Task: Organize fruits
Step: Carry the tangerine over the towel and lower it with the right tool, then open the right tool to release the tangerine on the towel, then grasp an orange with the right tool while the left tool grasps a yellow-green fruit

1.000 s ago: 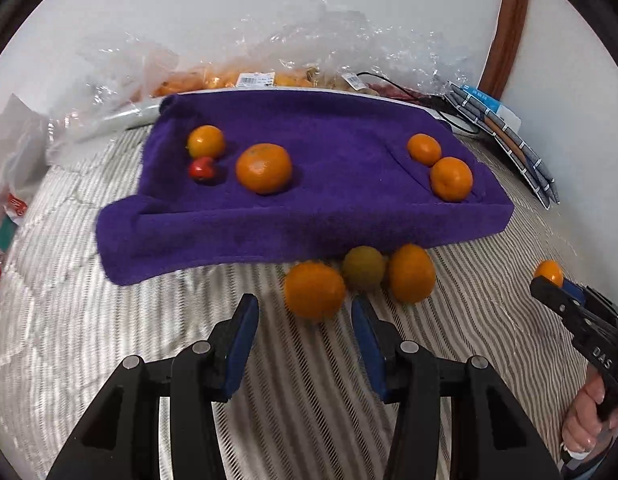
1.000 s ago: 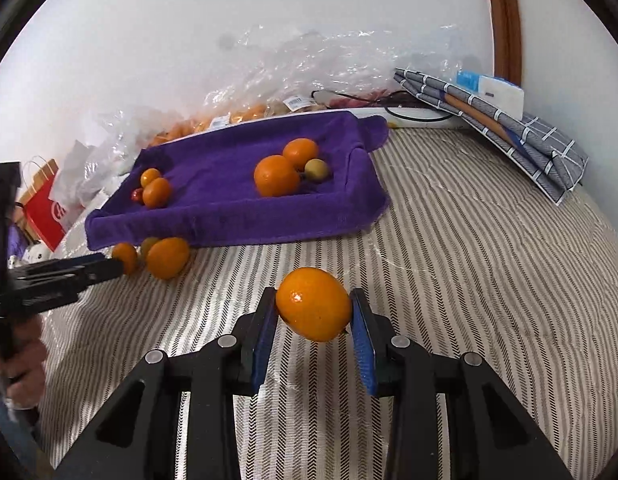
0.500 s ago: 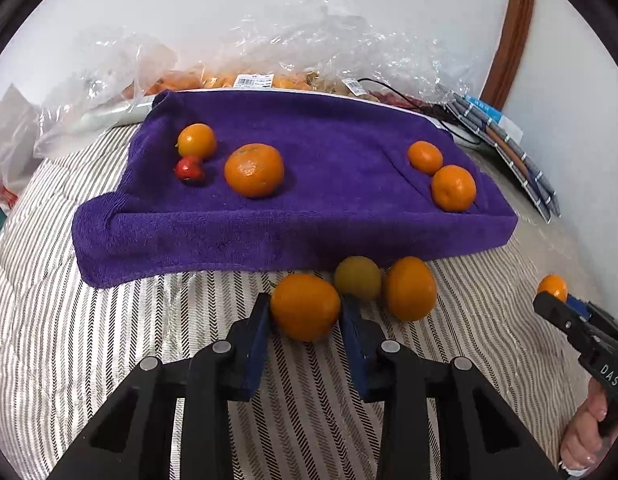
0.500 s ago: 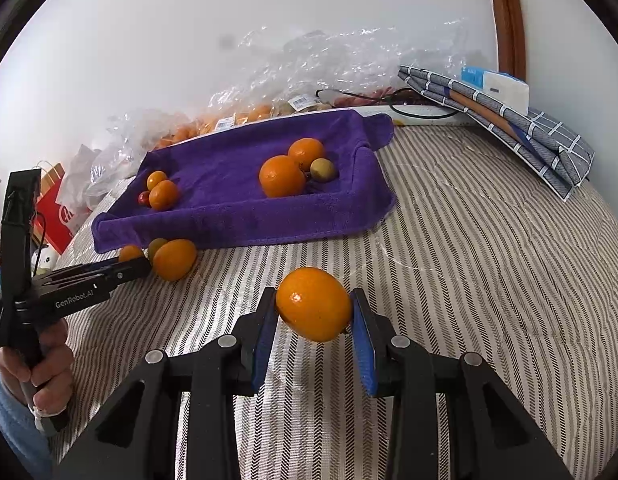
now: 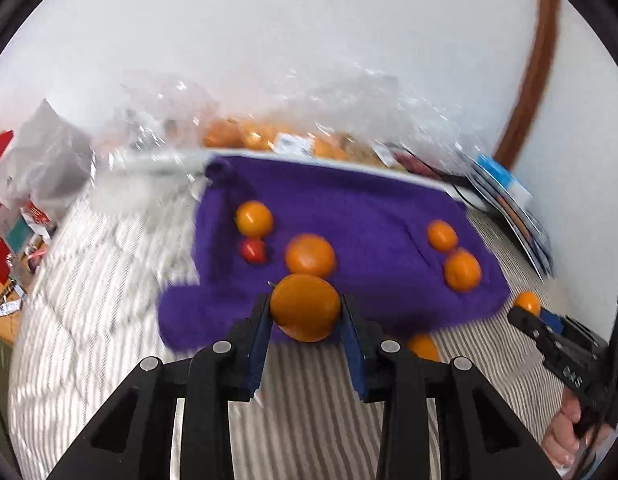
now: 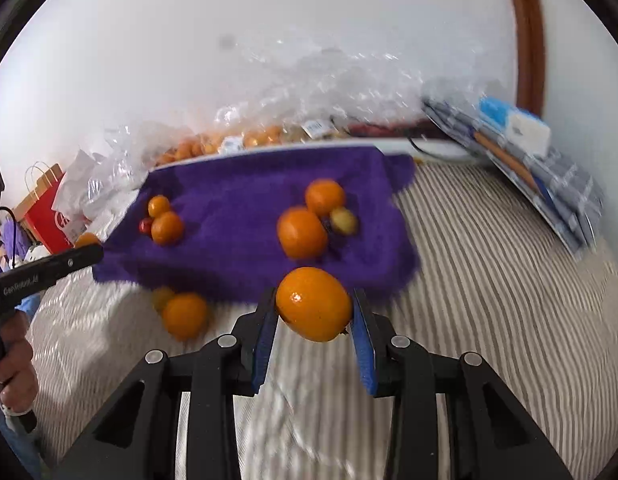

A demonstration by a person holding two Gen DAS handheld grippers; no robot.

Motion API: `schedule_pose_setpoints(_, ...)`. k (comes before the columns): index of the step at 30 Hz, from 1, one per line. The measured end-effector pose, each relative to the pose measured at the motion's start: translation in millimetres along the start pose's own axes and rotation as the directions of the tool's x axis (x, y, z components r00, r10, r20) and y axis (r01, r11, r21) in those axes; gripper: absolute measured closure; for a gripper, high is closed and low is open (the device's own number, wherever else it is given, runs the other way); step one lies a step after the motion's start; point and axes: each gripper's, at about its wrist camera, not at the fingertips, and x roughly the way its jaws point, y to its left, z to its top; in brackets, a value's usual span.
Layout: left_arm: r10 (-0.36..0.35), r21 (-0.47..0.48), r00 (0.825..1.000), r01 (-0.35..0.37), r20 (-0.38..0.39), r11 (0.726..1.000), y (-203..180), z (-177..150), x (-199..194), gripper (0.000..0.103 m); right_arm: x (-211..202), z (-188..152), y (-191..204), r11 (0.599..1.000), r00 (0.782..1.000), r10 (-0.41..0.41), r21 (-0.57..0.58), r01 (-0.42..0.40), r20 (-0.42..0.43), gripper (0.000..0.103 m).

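Observation:
My left gripper [image 5: 305, 312] is shut on an orange [image 5: 305, 306] and holds it above the near edge of the purple towel [image 5: 349, 204]. My right gripper [image 6: 313, 309] is shut on another orange [image 6: 313, 303], raised over the striped bed in front of the towel [image 6: 245, 196]. On the towel lie several oranges, among them a large one [image 5: 311, 255] and a pair at the right [image 5: 461, 270], plus a small red fruit [image 5: 253, 250] and a yellow-green fruit [image 6: 343, 220]. An orange [image 6: 185, 315] and a greenish fruit [image 6: 162, 298] lie on the bed before the towel.
Clear plastic bags with more oranges [image 6: 229, 140] line the wall behind the towel. Folded grey cloth with a blue-white box [image 6: 517, 126] lies at the right. A red paper bag [image 6: 45, 212] stands at the left. The bed has a striped cover [image 6: 489, 280].
My left gripper closed on the orange on the bed and lifted it toward the towel. My right gripper moved closer to the towel with its orange held.

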Motion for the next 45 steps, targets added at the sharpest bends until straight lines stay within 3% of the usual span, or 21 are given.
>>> schedule_pose_setpoints(7,0.043,-0.050,0.998,-0.045,-0.038,0.998,19,15,49,0.071,49,37,33,0.997,0.999,0.043,-0.057,-0.045,-0.034,0.067)
schedule_pose_setpoints(15,0.028,-0.040,0.998,-0.030,-0.058,0.999,23,12,61,0.071,87,33,44,0.995,0.990,0.090,-0.041,-0.095,-0.110,0.067)
schedule_pose_setpoints(20,0.017,-0.039,0.998,-0.019,-0.055,0.999,24,11,61,0.071,87,30,46,0.994,0.990,0.096,-0.048,-0.101,-0.102,0.066)
schedule_pose_setpoints(26,0.026,-0.007,0.999,-0.026,-0.037,1.000,19,9,58,0.065,73,26,45,0.997,0.993,0.068,-0.028,-0.071,-0.096,0.059)
schedule_pose_setpoints(31,0.005,-0.027,1.000,-0.006,-0.011,1.000,22,8,39,0.051,38,13,52,0.997,0.996,0.066,-0.024,-0.067,-0.056,0.057)
schedule_pose_setpoints(35,-0.006,-0.036,1.000,0.006,0.001,0.999,29,4,17,0.047,33,-3,63,0.988,0.983,0.149,-0.009,-0.151,-0.108,0.056)
schedule_pose_setpoints(40,0.013,-0.057,0.999,-0.015,-0.032,0.998,46,-10,6,0.047,44,-16,77,0.985,0.974,0.165,-0.027,-0.171,-0.153,0.056)
schedule_pose_setpoints(45,0.029,-0.015,0.998,-0.030,-0.052,0.999,49,-24,-2,0.047,54,-18,85,0.980,0.967,0.191,-0.030,-0.198,-0.170,0.056)
